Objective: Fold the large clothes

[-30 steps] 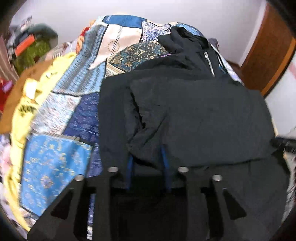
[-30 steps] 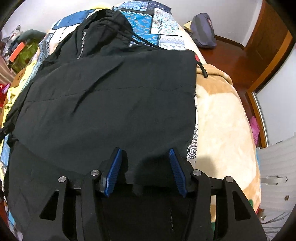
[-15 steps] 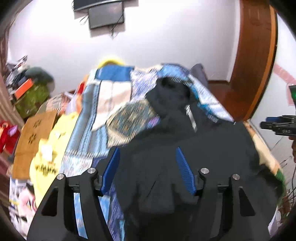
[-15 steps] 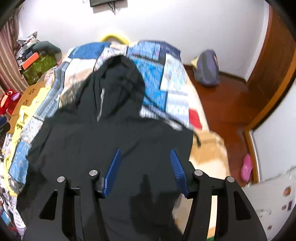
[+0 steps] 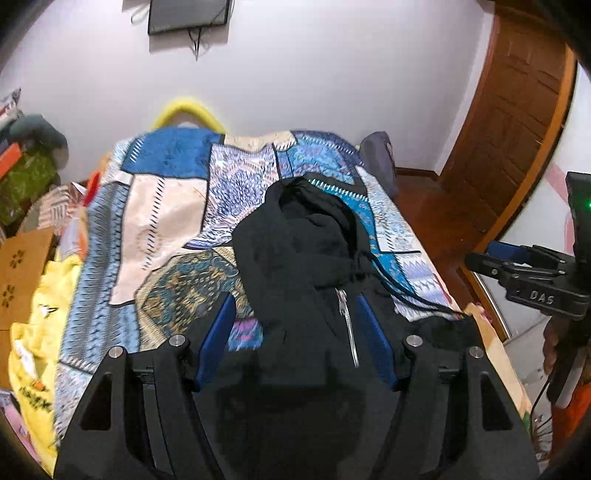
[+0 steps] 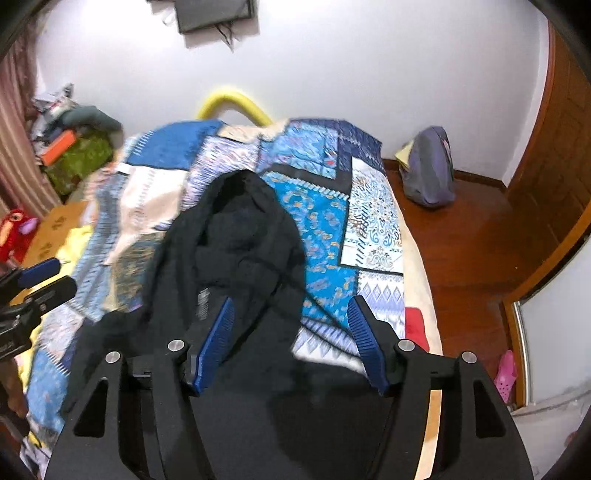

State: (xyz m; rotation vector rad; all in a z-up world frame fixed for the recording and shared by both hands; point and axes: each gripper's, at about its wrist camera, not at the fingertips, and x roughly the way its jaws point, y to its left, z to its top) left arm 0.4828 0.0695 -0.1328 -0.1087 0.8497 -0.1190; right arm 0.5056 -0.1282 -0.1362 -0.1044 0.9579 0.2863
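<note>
The black hoodie [image 5: 306, 266] is let go on the patchwork bedspread [image 5: 166, 206], ahead of the wide-open left gripper [image 5: 295, 332] and right gripper [image 6: 291, 332], now lifted clear for the next fold.

White wall [image 6: 332, 74], dark screen [image 5: 188, 14] mounted high with cables hanging below it. Bed [image 6: 417, 280] under a blue patchwork quilt [image 6: 325, 221], yellow headboard rail [image 6: 236, 103] against the wall. Red-brown wood floor [image 6: 461, 240], wooden door [image 5: 517, 129] on the right. Purple backpack [image 6: 428, 170] on floor by wall. Clutter pile [image 6: 74, 147] on the left.
</note>
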